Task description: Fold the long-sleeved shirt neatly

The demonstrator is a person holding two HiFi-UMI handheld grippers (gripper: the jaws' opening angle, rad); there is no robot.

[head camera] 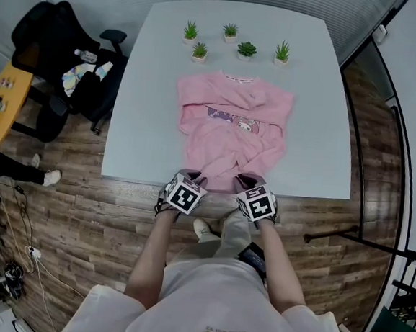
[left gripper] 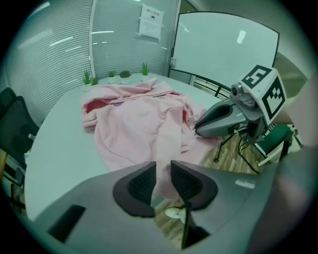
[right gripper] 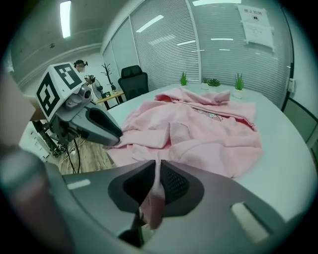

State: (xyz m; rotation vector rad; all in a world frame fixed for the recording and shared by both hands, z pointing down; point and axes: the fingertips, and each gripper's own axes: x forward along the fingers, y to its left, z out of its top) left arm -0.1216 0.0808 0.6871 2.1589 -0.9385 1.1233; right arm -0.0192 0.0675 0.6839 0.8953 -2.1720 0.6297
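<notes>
Fingers [left gripper: 141, 184] of the left gripper [left gripper: 163, 172] are pinched on the pink hem and the right gripper [right gripper: 158, 174] is clamped on the other near corner, so both have hold of the long-sleeved shirt [head camera: 230, 124], which lies on the white table [head camera: 145, 98], hem at the near edge, sleeves crossed over the front. The lift looks best done with both corners rising together, hem taut and level, then carried toward the collar so the sleeves do not spill out. Beyond the collar, five small pots [head camera: 199, 57] each hold a green plant [head camera: 246, 49].
</notes>
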